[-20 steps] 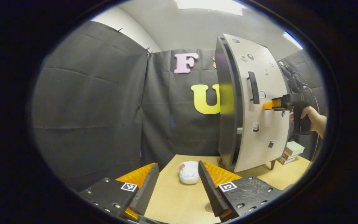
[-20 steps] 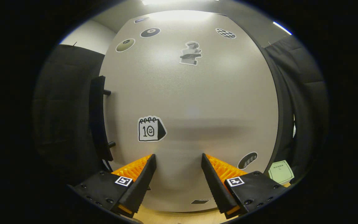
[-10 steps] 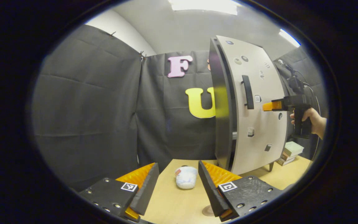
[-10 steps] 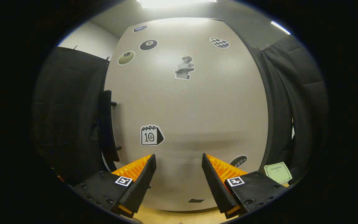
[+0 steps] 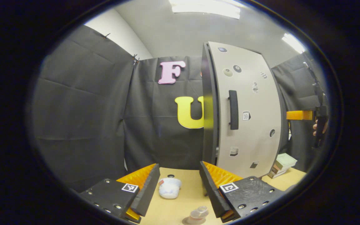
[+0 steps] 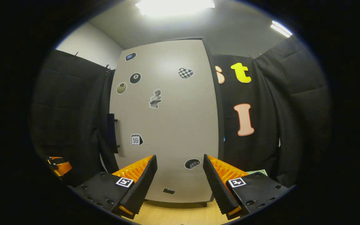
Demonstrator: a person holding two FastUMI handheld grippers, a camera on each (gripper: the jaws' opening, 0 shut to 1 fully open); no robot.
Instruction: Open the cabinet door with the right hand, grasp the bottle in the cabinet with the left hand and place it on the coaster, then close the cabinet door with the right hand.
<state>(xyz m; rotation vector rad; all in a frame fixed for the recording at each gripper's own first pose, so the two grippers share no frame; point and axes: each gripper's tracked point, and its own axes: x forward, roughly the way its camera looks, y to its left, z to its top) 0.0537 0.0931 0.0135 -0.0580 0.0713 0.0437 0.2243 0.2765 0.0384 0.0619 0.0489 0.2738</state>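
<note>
Cabinet door point(image 5: 248, 112) — pale panel, right of centre in the left gripper view, its dark handle point(image 5: 233, 109) facing you; it looks closed or nearly so, judging by the thin dark edge at its left. In the right gripper view the same door sits mid-frame, stickers across it.

Right gripper point(image 6: 180, 175) — your fingers spread apart, holding nothing, clear of the door; probably you have let go after pushing it to.

Left gripper point(image 5: 178, 182) — fingers likewise spread and empty, low over the wooden table point(image 5: 180, 209).

Bottle point(image 5: 198, 215) — bottom centre of the left gripper view, a clear item on a round coaster point(image 5: 187, 222), just beside your right-hand finger; delivery seems done.

White soft object point(image 5: 169, 187) — between your fingers, farther off.

Books point(image 5: 282, 164) — lower right, beside the cabinet.
</note>
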